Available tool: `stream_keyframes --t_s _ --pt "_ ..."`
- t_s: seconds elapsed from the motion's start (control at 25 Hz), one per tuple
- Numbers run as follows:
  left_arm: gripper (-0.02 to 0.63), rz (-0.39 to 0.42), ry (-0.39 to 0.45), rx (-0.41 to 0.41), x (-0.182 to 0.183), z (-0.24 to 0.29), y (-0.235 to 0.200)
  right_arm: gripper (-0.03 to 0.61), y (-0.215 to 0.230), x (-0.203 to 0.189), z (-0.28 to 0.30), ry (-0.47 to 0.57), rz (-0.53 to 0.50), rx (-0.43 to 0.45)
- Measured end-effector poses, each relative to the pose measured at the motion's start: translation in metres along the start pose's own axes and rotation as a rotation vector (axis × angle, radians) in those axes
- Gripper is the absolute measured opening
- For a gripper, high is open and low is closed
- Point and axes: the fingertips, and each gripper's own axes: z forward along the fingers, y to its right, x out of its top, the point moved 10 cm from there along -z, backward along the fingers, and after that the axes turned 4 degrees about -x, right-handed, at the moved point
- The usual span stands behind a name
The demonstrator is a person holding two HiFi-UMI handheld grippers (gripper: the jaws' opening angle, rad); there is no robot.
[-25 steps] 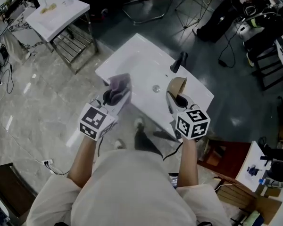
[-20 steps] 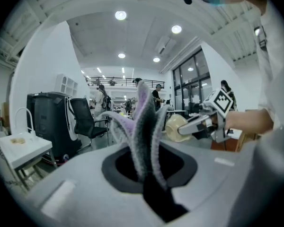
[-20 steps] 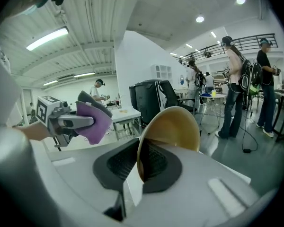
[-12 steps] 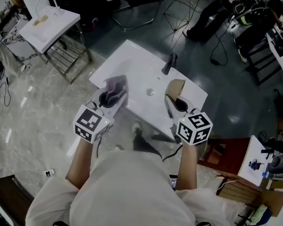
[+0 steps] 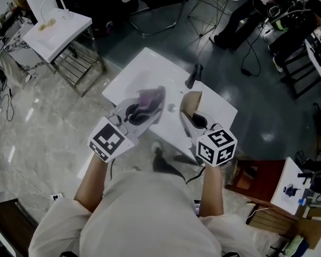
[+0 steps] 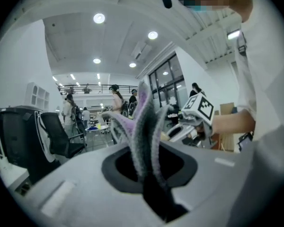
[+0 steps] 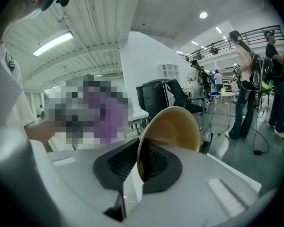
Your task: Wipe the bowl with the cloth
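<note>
My left gripper [image 5: 145, 107] [image 6: 149, 174] is shut on a purple and grey cloth [image 5: 150, 99] [image 6: 143, 126], which sticks up in folds from between its jaws. The right gripper [image 5: 190, 110] [image 7: 137, 167] is shut on the rim of a tan bowl [image 5: 190, 101] [image 7: 173, 129], held tilted on edge. Both are lifted over a white sink top [image 5: 144, 71]. The cloth is a short way left of the bowl and apart from it. In the left gripper view the right gripper shows to the right behind the cloth.
A black tap [image 5: 193, 75] stands at the sink top's far side and a round drain [image 5: 172, 107] lies between the grippers. A second white sink on a metal frame [image 5: 56, 28] stands far left. Chairs, cables and people fill the room behind.
The left gripper has carried the cloth up and rightward toward the bowl and rolled somewhat. The right gripper with the bowl has risen slightly.
</note>
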Motion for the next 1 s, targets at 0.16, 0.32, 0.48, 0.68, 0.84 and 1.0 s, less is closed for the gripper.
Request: stream_keyframes --t_s 0.16,0.32,0.48,0.68,0.84,1.0 --pt "0.066 0.057 -0.012 -0.072 0.008 0.020 0.006 0.015 -0.005 0.000 0.011 -0.023 -0.024 0.059" --pt "0.066 0.112 -0.074 -0.143 0.009 0.038 0.010 0.015 -0.007 0.000 0.018 -0.068 -0.056 0.116" --pt "0.066 0.145 -0.127 -0.167 0.005 0.052 0.009 0.015 -0.006 -0.004 0.021 -0.117 -0.078 0.137" --pt "0.069 0.155 -0.163 -0.197 -0.005 0.064 0.011 0.022 -0.011 -0.012 0.022 -0.202 -0.129 0.194" --pt "0.069 0.143 -0.165 -0.195 -0.012 0.067 0.009 0.032 -0.013 -0.018 0.018 -0.241 -0.147 0.268" --pt "0.069 0.133 -0.170 -0.176 -0.016 0.068 0.003 0.034 -0.013 -0.019 0.012 -0.237 -0.135 0.346"
